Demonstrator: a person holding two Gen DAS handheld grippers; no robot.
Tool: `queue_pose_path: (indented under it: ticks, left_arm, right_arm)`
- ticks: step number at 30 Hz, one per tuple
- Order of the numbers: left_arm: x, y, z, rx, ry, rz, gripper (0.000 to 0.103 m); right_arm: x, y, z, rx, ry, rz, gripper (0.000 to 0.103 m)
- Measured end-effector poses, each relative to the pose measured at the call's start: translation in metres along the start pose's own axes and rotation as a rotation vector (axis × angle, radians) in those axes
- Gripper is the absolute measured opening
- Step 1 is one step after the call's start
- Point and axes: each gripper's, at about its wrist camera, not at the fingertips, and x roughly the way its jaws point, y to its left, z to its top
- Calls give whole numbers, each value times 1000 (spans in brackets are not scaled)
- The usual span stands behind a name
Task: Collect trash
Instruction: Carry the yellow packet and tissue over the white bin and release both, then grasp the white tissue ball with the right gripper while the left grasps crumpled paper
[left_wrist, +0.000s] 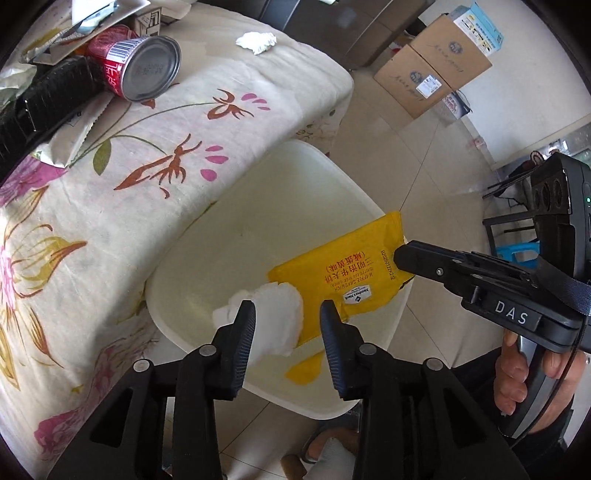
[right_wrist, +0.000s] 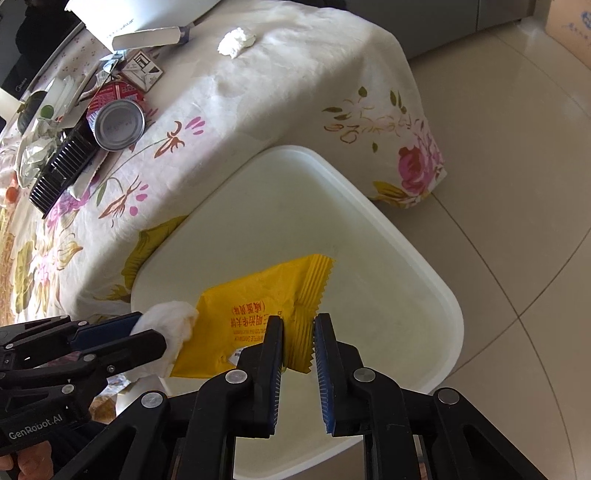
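Observation:
A white bin (left_wrist: 332, 184) (right_wrist: 406, 236) stands on the floor beside the table. My left gripper (left_wrist: 288, 314) (right_wrist: 147, 332) is open over the bin, with a crumpled white tissue (left_wrist: 273, 317) (right_wrist: 173, 325) between its fingers against the left one. My right gripper (right_wrist: 298, 325) (left_wrist: 402, 258) is open over the bin; a yellow snack wrapper (right_wrist: 255, 310) (left_wrist: 340, 273) hangs by its crimped end against the left finger (right_wrist: 275, 332). On the table lie a red can (left_wrist: 140, 66) (right_wrist: 118, 122) and another white tissue (left_wrist: 256, 41) (right_wrist: 236, 40).
The table has a floral cloth (left_wrist: 110, 206) (right_wrist: 258, 110). At its far left lie a black ribbed tray (left_wrist: 40, 99) (right_wrist: 62, 166), foil wrappers and small cartons. Cardboard boxes (left_wrist: 436, 70) stand on the tiled floor (right_wrist: 517, 184).

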Motion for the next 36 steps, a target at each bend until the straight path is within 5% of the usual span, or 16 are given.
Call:
queue_pose_path:
  ticks: [4,11,16,28,36]
  left_arm:
    - [-4,7,0,-16,-3,-4,40]
    - [-26,12,-3,0,-69,32,40]
    - [-55,33,7,-55,-130,22,40]
    - [-159,135,35,-333,-366,94,40]
    - [-173,172,50,-423,-398,127,46]
  right_arm:
    - [1,-3,4,26,0,-10,38]
    - [0,8,13,29,-27,29,47]
    - [-1,18,19,21,-58,50,63]
    - [10,18,28,67,-49,107,68]
    - [6,18,43,126,-98,211,72]
